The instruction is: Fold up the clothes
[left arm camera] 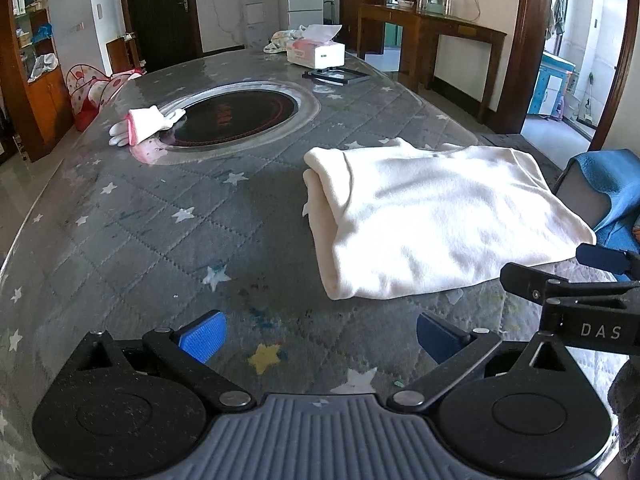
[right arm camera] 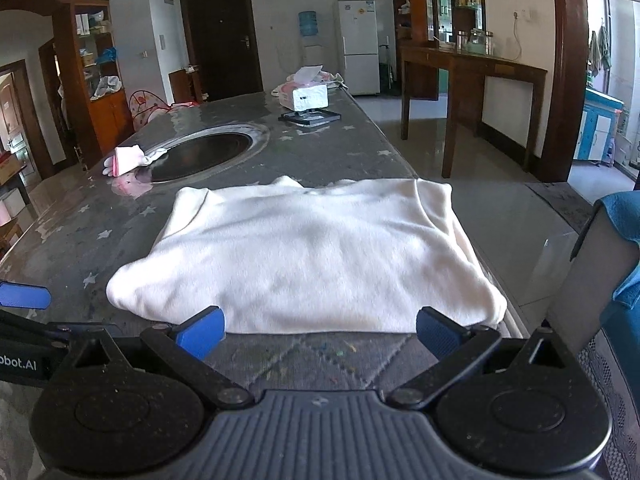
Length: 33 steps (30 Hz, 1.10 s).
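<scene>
A cream-white garment [left arm camera: 432, 216] lies folded into a rough rectangle on the grey star-patterned table [left arm camera: 140, 232], near its right edge. It also shows in the right wrist view [right arm camera: 312, 256], straight ahead. My left gripper [left arm camera: 320, 338] is open and empty, low over the table to the left of the garment's near corner. My right gripper [right arm camera: 320, 334] is open and empty, its blue fingertips [right arm camera: 202, 334] just short of the garment's near edge. The right gripper also shows in the left wrist view [left arm camera: 576, 280], beside the garment.
A round dark hotplate [left arm camera: 236, 116] is set into the table's middle, with white and pink gloves [left arm camera: 144, 124] at its left rim. A tissue box [left arm camera: 316, 52] and a black tray [left arm camera: 336, 76] stand at the far end. A blue-covered chair [right arm camera: 616, 264] is at the right.
</scene>
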Each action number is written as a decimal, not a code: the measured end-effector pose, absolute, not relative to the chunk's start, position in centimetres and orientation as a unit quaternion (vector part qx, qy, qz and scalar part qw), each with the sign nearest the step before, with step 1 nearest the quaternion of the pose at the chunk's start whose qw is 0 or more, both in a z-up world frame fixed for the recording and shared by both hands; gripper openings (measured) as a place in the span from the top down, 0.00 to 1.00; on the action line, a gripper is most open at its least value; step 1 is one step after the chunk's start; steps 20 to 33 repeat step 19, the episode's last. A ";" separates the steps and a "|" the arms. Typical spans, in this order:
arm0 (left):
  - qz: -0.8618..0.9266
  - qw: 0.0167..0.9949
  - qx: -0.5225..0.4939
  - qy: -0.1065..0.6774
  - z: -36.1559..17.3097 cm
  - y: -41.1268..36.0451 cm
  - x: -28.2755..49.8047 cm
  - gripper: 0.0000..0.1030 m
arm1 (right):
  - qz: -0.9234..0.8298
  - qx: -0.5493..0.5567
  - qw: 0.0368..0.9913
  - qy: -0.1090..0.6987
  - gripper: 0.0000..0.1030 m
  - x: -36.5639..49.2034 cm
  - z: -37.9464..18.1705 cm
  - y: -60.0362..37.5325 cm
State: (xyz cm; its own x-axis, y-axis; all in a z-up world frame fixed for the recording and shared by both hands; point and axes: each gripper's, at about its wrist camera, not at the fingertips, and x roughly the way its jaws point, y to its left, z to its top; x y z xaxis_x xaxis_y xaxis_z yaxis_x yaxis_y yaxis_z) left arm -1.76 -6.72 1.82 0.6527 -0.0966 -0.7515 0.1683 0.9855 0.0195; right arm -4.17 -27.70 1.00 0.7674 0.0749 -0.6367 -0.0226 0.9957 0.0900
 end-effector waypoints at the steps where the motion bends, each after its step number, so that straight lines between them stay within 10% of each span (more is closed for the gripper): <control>1: -0.073 0.908 0.044 0.410 1.8 -6.7 -1.8 0.00 | 0.026 0.038 0.939 0.340 0.00 -4.2 1.0 -27.6; 33: -0.073 0.911 0.046 0.403 1.9 -7.0 -2.7 0.00 | 0.029 0.032 0.940 0.339 0.00 -5.2 1.0 -27.1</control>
